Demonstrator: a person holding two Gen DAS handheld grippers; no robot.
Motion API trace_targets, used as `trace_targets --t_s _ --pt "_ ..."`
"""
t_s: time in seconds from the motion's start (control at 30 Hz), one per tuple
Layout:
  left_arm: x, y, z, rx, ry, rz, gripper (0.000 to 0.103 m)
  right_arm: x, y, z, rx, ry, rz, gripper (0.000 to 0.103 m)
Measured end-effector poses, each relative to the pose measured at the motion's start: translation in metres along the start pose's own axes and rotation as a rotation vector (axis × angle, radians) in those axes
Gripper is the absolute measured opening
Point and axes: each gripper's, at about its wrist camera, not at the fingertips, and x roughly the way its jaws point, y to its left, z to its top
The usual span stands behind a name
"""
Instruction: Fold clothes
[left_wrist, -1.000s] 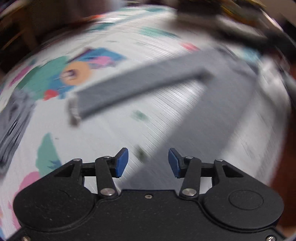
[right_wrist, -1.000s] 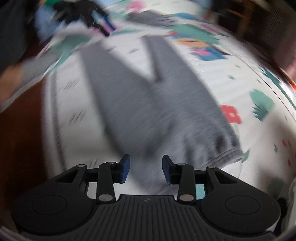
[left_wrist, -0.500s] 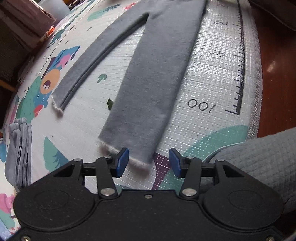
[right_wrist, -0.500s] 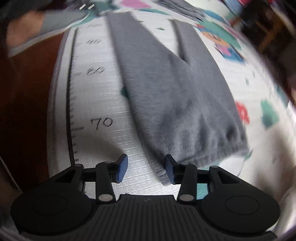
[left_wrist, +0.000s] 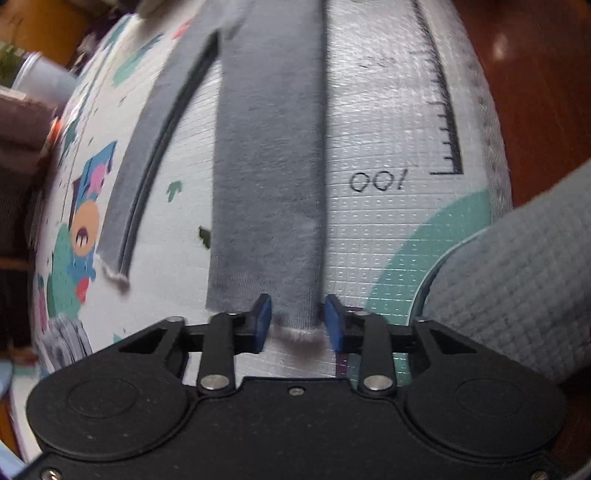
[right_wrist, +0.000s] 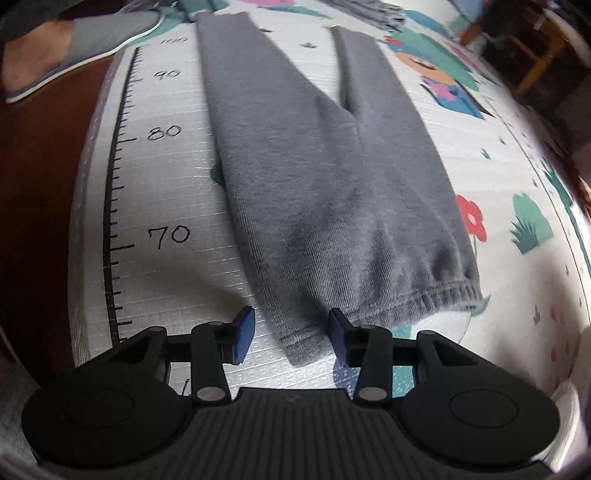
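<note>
Grey pants (right_wrist: 325, 177) lie flat on a printed play mat (right_wrist: 166, 192), legs spread in a V. In the left wrist view the near leg (left_wrist: 266, 177) runs away from me and its frayed cuff lies between the blue pads of my left gripper (left_wrist: 297, 321), which is open. The other leg (left_wrist: 147, 162) lies to the left. In the right wrist view the waistband corner (right_wrist: 299, 347) lies between the pads of my right gripper (right_wrist: 291, 332), which is open.
A ruler scale is printed along the mat's edge (right_wrist: 114, 206), with dark wooden floor (right_wrist: 33, 192) beyond. A grey slipper (left_wrist: 517, 295) rests at the mat's corner. Another folded grey garment (left_wrist: 66, 343) lies at the left.
Both grippers have swung in and moved down to the pants: the left to the near leg's cuff, the right to the waistband corner. Both stay open.
</note>
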Motion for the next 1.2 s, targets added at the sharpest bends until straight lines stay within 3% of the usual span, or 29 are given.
trace_targets --t_s 0.07,0.17,0.27,0.3,0.4,0.67,0.77,0.97,1.1,1.2 --pt "0.002 0.002 -0.001 -0.036 0.006 0.019 0.011 0.000 -0.006 0.000 0.014 0.004 0.037 0.045" --pt "0.004 0.006 -0.002 -0.087 0.016 0.035 0.005 0.002 -0.015 0.003 0.022 0.010 0.077 0.043" --pt "-0.001 0.010 -0.002 -0.142 0.020 0.029 0.004 0.004 -0.017 0.007 0.021 0.010 0.087 0.033" --pt "-0.004 0.015 -0.002 -0.178 0.017 0.027 0.004 0.006 -0.019 0.007 0.026 0.009 0.078 0.023" --pt "-0.015 0.032 -0.002 -0.274 0.004 0.037 0.004 0.005 -0.022 0.006 0.049 0.007 0.070 0.016" --pt "-0.039 0.107 0.001 -0.415 -0.062 0.138 0.004 -0.026 -0.052 0.013 0.153 -0.047 0.037 0.012" --pt "-0.043 0.140 0.007 -0.409 -0.078 0.144 0.004 -0.036 -0.075 0.016 0.204 -0.074 0.001 0.011" --pt "-0.024 0.223 0.018 -0.362 -0.050 0.054 0.004 -0.030 -0.134 0.018 0.330 -0.110 -0.011 0.011" --pt "0.002 0.254 0.027 -0.332 0.015 -0.041 0.004 -0.007 -0.166 0.018 0.387 -0.103 0.005 0.011" --pt "0.025 0.268 0.032 -0.339 0.044 -0.059 0.004 0.009 -0.183 0.017 0.435 -0.097 0.011 0.011"
